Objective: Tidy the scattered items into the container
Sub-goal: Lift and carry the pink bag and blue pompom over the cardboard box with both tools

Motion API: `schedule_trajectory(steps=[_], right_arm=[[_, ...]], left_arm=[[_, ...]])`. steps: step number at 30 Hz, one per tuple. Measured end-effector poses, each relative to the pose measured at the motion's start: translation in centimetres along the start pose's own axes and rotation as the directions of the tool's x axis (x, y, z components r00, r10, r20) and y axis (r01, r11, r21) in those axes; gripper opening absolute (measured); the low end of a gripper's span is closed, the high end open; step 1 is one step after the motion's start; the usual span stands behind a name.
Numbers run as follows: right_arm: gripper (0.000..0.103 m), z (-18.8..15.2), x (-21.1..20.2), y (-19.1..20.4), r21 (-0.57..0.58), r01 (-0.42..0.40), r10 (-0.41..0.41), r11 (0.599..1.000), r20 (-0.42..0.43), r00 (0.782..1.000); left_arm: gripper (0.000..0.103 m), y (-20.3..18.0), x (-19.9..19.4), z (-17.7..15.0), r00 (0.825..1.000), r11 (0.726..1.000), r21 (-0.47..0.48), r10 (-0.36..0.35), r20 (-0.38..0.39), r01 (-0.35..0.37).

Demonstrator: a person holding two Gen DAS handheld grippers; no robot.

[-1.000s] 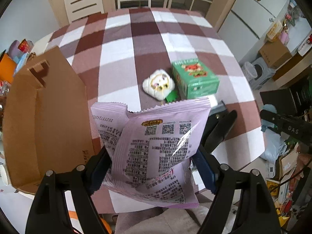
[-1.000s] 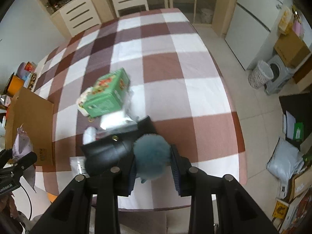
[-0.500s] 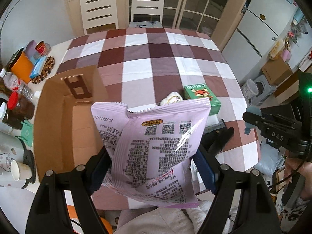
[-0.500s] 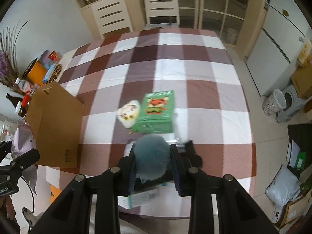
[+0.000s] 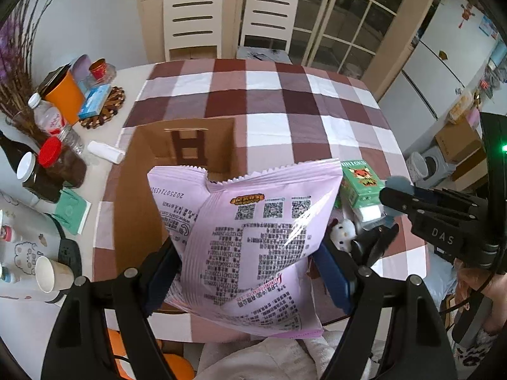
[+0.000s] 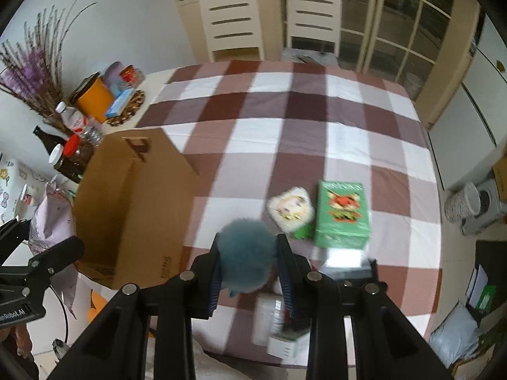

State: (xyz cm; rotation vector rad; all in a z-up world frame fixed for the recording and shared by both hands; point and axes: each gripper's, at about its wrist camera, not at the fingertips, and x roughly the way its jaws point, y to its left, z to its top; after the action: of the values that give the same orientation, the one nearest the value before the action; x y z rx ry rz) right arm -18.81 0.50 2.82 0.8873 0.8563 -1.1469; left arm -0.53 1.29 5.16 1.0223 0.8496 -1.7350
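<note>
My left gripper [image 5: 247,272] is shut on a lilac snack bag [image 5: 250,237] and holds it above the near end of the brown cardboard box [image 5: 190,145]. My right gripper [image 6: 248,266] is shut on a teal fluffy pompom [image 6: 247,253], raised over the near table edge, right of the box [image 6: 133,199]. On the checked tablecloth lie a green carton [image 6: 342,218], a white plush toy [image 6: 290,209], a black pouch [image 6: 348,272] and a white packet [image 6: 275,326]. The bag hides part of the box's inside in the left wrist view.
Bottles, jars, an orange container [image 5: 65,96] and cups [image 5: 50,274] crowd the side table left of the box. Two white chairs [image 6: 234,25] stand at the table's far end. A fridge [image 5: 450,72] and boxes stand to the right.
Both grippers have risen and pulled back, so more of the table and room shows. The left gripper with the bag now sits over the box's near end; the right still holds the pompom.
</note>
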Motion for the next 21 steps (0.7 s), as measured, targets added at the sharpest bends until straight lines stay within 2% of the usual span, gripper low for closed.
schedule_trajectory(steps=[8, 15, 21], right_arm=[[0.031, 2.3, 0.3, 5.9, -0.081, -0.041, 0.042, 0.996, 0.013, 0.999], [0.031, 3.7, 0.7, 9.7, -0.141, -0.073, 0.075, 0.987, 0.011, 0.997], [0.031, 5.2, 1.2, 12.4, -0.18, -0.107, 0.11, 0.978, 0.005, 0.994]], left_arm=[[0.082, 3.6, -2.1, 0.5, 0.999, 0.999, -0.042, 0.031, 0.044, -0.03], [0.082, 6.4, -2.5, 0.3, 0.997, 0.994, -0.092, 0.058, 0.043, -0.053], [0.082, 8.4, -2.4, 0.2, 0.998, 0.991, -0.13, 0.046, 0.045, -0.04]])
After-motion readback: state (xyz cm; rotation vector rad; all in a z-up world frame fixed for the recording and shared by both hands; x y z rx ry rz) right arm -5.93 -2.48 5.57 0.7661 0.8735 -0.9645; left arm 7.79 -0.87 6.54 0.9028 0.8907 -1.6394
